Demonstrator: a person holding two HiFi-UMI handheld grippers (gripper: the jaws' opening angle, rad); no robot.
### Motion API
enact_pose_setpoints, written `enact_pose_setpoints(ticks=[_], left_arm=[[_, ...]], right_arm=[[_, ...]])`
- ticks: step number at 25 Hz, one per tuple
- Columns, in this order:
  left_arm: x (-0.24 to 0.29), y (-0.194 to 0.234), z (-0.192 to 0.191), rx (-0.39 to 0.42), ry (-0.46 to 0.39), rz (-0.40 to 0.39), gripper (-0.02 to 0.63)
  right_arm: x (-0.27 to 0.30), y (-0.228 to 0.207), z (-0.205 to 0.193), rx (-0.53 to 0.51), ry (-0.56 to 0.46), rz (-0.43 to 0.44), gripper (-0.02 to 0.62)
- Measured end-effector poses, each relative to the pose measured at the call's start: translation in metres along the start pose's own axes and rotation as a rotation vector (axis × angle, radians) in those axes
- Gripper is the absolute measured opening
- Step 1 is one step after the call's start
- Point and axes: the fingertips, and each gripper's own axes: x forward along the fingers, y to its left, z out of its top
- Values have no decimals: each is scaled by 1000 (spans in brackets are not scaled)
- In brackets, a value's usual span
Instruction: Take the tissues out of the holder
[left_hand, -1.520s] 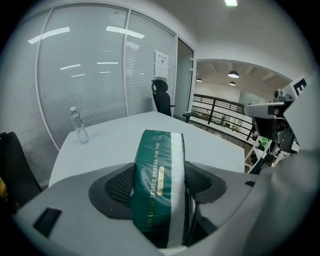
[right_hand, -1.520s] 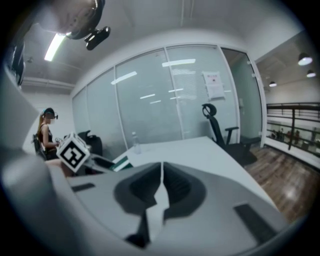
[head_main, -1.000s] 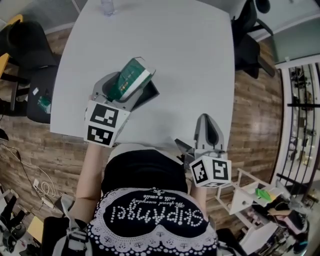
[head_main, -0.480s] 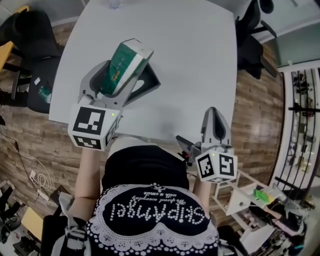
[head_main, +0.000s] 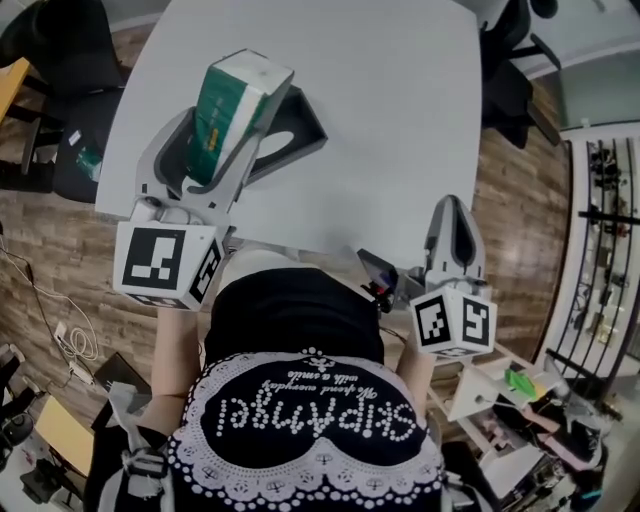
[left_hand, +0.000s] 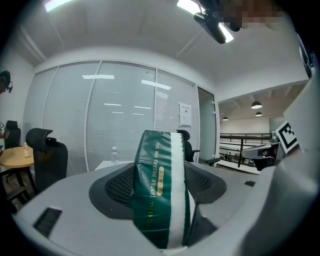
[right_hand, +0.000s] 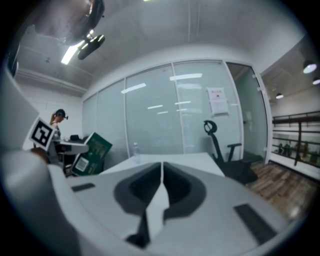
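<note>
Change: tissue pack (head_main: 236, 95) had risen over the last second with the left gripper (head_main: 205, 150), coming up off the counter (head_main: 390, 110) and nearer the head camera; what looked like the dark holder (head_main: 298, 128) had stayed down on the counter beside it, near the near-left corner
Meaning: pack appeared fully clear of the holder, so the removal itself seemed done; what probably remained was setting the pack down somewhere on the counter
Left gripper: jaws pinched the green-and-white pack (left_hand: 160, 192) across its narrow sides, with the pack standing upright between them and its top poking past the tips
Right gripper (head_main: 452, 205): jaws pressed together on nothing, held back at the counter's near edge toward the near-right corner, well apart from the pack
Counter: pale and plain, with a clear bottle (right_hand: 134, 149) standing toward its far edge
Room: wood-plank floor (head_main: 520, 200) around the counter, black chairs (head_main: 60, 45) off the far-left corner, glass partition walls (left_hand: 120, 125) with blinds beyond, and strip lights on the ceiling
</note>
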Motion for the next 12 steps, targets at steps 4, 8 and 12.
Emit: enact_pose_setpoints(ticks=[4, 8, 12], left_arm=[[-9, 2, 5, -21, -30, 15, 333], [-14, 5, 14, -41, -65, 17, 333], [-26, 11, 23, -48, -96, 42, 333]], right_arm=[[1, 1, 4, -9, -13, 6, 35], [6, 0, 2, -11, -10, 6, 35], [3, -1, 3, -12, -13, 0, 35]])
